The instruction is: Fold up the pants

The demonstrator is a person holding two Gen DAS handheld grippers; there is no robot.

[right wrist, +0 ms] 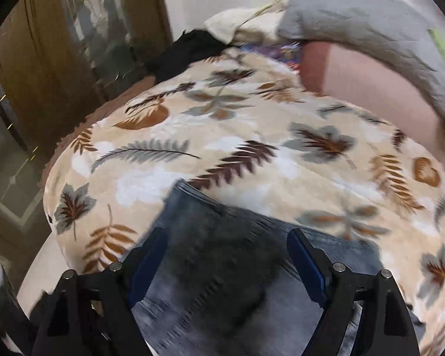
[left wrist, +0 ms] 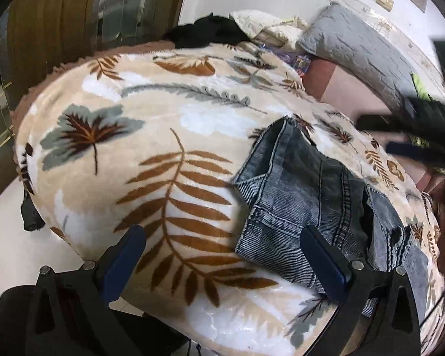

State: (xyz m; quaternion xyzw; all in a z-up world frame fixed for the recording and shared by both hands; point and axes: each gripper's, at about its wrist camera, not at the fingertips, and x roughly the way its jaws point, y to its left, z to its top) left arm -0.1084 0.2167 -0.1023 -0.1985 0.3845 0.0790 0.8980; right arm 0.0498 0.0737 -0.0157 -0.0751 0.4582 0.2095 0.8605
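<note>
plush leaf-print blanket [left wrist: 169, 154], folded ribbed denim pants [left wrist: 296, 195], left gripper [left wrist: 222, 255] and right gripper [right wrist: 227, 255] both spread wide, empty

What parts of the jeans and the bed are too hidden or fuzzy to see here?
- Jeans, left wrist view: the near end is covered by a gripper finger and cut off by the picture's edge.
- Jeans, right wrist view: smeared by motion blur, so seams and folds are unreadable.
- Right gripper, left wrist view: a dark blur at the edge.
- Black cloth: too far to identify.
</note>
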